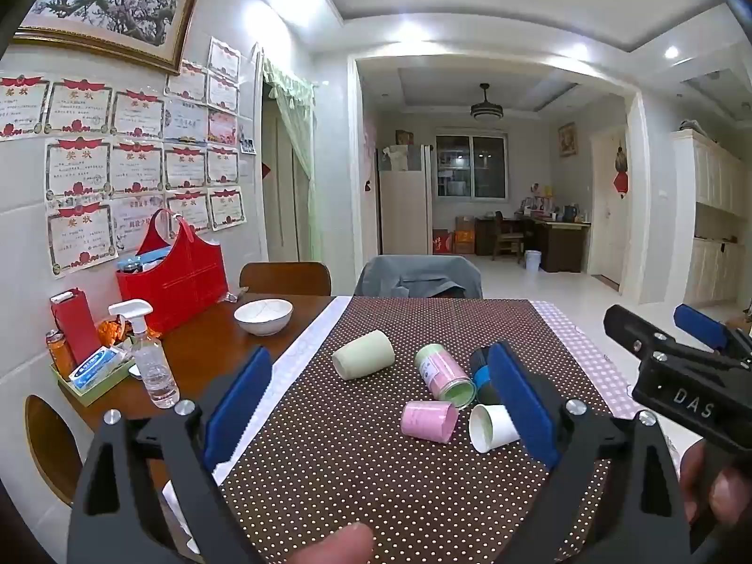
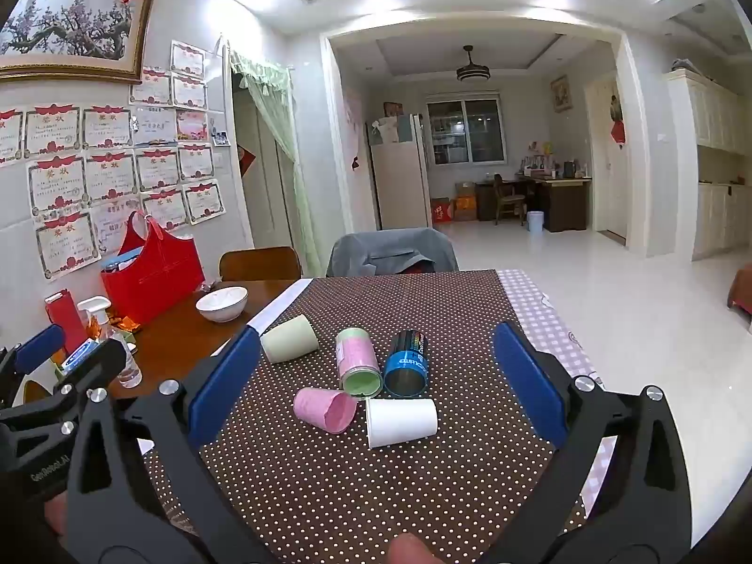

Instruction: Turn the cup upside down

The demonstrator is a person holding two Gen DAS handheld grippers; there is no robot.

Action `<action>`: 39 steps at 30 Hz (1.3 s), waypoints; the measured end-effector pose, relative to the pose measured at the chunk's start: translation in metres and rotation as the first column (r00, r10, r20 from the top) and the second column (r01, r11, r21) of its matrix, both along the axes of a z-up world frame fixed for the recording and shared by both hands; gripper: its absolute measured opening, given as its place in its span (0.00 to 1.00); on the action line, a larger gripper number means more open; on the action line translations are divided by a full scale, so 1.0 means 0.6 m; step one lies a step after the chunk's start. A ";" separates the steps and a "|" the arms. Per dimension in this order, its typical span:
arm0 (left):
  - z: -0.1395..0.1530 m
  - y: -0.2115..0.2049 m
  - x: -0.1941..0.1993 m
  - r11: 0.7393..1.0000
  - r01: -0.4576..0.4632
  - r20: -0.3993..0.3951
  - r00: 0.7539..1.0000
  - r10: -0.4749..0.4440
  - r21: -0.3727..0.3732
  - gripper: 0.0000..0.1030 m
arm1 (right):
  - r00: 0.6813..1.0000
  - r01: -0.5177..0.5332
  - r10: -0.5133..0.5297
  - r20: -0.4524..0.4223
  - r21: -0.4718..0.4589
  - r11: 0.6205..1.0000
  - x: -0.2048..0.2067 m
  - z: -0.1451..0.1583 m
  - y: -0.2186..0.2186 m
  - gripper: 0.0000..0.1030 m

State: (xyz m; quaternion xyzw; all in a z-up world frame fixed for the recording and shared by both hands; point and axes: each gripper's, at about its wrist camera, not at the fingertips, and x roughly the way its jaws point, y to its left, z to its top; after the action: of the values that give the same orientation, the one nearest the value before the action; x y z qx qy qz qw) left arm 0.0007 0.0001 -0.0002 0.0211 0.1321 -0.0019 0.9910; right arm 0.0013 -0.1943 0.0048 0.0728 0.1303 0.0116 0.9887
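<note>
**Five cups lie on their sides between two spread grippers**

Both grippers hover above a dotted brown tablecloth (image 2: 376, 493), each with its blue-padded fingers wide apart and holding nothing. Seen from the right gripper (image 2: 376, 371), the cups are clustered just ahead, between its fingers: a white cup (image 2: 402, 420) nearest, on its side with its mouth toward the left finger; a pink cup (image 2: 324, 410) touching or just beside it on the left, mouth open toward the camera; behind them a pink-and-green cup (image 2: 358, 362) and a glossy blue-and-black cup (image 2: 406, 369) side by side, both mouths facing the camera. A pale green cup (image 2: 287, 339) lies apart, farther off near the left finger's tip and close to the cloth's left edge. From the left gripper (image 1: 380, 392), the same cluster sits toward its right finger, which hides part of the white cup (image 1: 491, 427) and the dark one.

Bare cloth stretches between the cups and both cameras, and beyond them to the far table edge. Right of the right finger a lilac checked cloth (image 2: 540, 310) runs to the table's side edge, with open floor past it. Left of the cloth, polished wood carries a white bowl (image 2: 222, 303), a clear spray bottle (image 1: 152, 357) and a red bag (image 1: 176, 272).
</note>
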 end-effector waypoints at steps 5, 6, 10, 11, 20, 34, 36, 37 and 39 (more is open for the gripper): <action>-0.004 -0.002 -0.002 1.000 0.002 0.012 1.000 -0.002 0.004 0.89 | 1.000 0.004 -0.004 -0.008 0.011 1.000 0.003 -0.002 -0.005 0.94; -0.005 -0.003 -0.002 1.000 0.002 0.012 1.000 -0.002 0.005 0.89 | 1.000 0.005 -0.005 -0.009 0.003 1.000 0.004 0.000 -0.004 0.94; -0.001 -0.001 0.002 1.000 0.000 0.006 1.000 0.000 0.000 0.89 | 1.000 0.005 -0.005 -0.009 -0.006 1.000 0.002 0.007 0.002 0.94; -0.002 0.000 0.003 1.000 0.000 0.006 1.000 0.000 -0.002 0.89 | 1.000 0.006 -0.006 -0.004 -0.008 1.000 -0.002 0.006 0.002 0.94; -0.003 0.001 0.006 1.000 0.008 0.001 1.000 -0.008 -0.004 0.89 | 1.000 0.000 0.000 -0.002 -0.008 1.000 0.000 -0.003 0.002 0.94; -0.001 0.002 0.005 1.000 0.007 0.003 1.000 -0.007 -0.004 0.89 | 1.000 -0.001 0.001 0.004 -0.013 1.000 -0.001 -0.001 0.001 0.94; -0.001 0.002 0.005 1.000 0.007 0.003 1.000 -0.007 -0.005 0.89 | 1.000 0.001 -0.001 0.005 -0.014 1.000 -0.002 -0.001 0.002 0.94; -0.001 0.002 0.005 1.000 0.006 0.002 1.000 -0.006 -0.005 0.89 | 1.000 0.000 0.000 0.004 -0.014 1.000 -0.002 -0.002 0.002 0.94; -0.001 0.003 0.005 1.000 0.006 0.002 1.000 -0.006 -0.006 0.89 | 1.000 0.001 -0.001 0.005 -0.015 1.000 -0.002 -0.002 0.003 0.94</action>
State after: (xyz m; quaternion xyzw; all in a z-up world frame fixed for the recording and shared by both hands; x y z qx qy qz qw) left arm 0.0038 0.0016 -0.0007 0.0186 0.1310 -0.0054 0.9912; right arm 0.0001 -0.1927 0.0039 0.0656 0.1278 0.0102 0.9896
